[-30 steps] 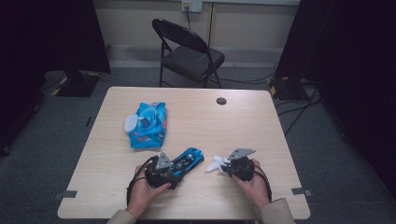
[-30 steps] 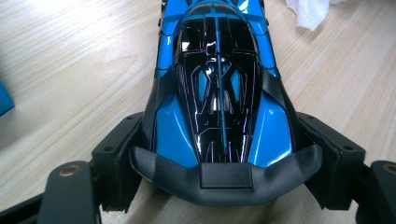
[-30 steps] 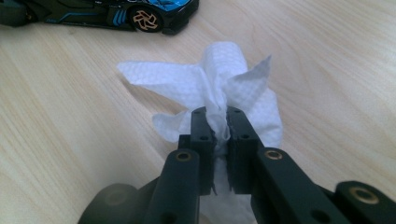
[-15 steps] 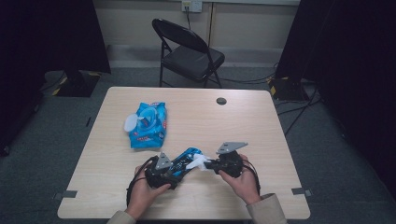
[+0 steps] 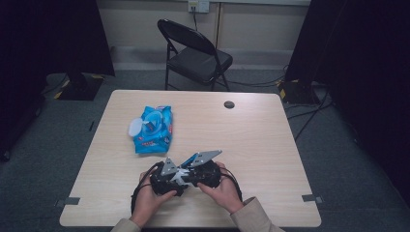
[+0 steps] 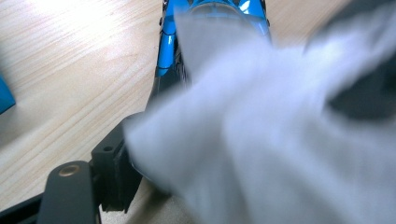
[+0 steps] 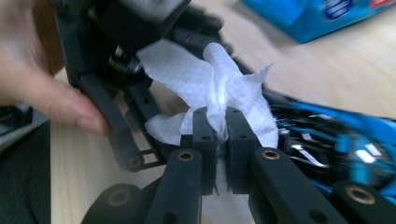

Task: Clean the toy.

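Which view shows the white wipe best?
The right gripper view: the white wipe is sharp there, pinched between the right gripper's shut jaws beside the blue toy car. In the left gripper view it is a blur; in the high view, a small white patch.

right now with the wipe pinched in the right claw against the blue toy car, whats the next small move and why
Probably a short stroke of the white wipe along the blue toy car. The right claw is shut on the wipe, which already lies against the car's body, and the left claw appears to hold the car near the table. One small rub would likely clean without loosening either grip.
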Demonstrator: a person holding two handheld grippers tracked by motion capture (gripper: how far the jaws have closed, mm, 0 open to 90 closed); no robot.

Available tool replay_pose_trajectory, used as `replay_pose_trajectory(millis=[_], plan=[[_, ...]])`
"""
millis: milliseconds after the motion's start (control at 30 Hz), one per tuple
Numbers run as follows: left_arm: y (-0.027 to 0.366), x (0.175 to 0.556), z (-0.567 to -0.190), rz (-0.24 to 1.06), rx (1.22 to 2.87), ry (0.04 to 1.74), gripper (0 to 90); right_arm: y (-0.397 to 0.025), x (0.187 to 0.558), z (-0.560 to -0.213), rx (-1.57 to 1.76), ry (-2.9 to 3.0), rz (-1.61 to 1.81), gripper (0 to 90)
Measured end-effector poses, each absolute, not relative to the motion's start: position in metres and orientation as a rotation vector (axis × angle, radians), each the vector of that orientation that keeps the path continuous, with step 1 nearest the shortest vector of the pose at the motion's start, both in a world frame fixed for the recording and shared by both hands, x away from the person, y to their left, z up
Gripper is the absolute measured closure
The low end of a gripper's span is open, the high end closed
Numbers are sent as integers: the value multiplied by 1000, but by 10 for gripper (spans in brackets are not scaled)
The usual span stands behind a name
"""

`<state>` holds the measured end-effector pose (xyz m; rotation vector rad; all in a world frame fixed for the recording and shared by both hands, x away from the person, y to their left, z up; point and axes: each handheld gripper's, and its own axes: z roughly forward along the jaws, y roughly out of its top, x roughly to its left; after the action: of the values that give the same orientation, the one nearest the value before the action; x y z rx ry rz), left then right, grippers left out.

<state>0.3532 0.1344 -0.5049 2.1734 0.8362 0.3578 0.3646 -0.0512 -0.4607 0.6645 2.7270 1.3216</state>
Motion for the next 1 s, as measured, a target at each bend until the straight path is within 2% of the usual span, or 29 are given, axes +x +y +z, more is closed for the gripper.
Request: replay_pose_trajectory(millis=[400, 1000], plan=[[134, 352, -505, 360, 2168, 846, 238, -51, 370, -474, 614, 2708, 1326, 853], [134, 352, -505, 362, 2169, 847, 241, -64, 381, -474, 658, 2687, 1304, 853]])
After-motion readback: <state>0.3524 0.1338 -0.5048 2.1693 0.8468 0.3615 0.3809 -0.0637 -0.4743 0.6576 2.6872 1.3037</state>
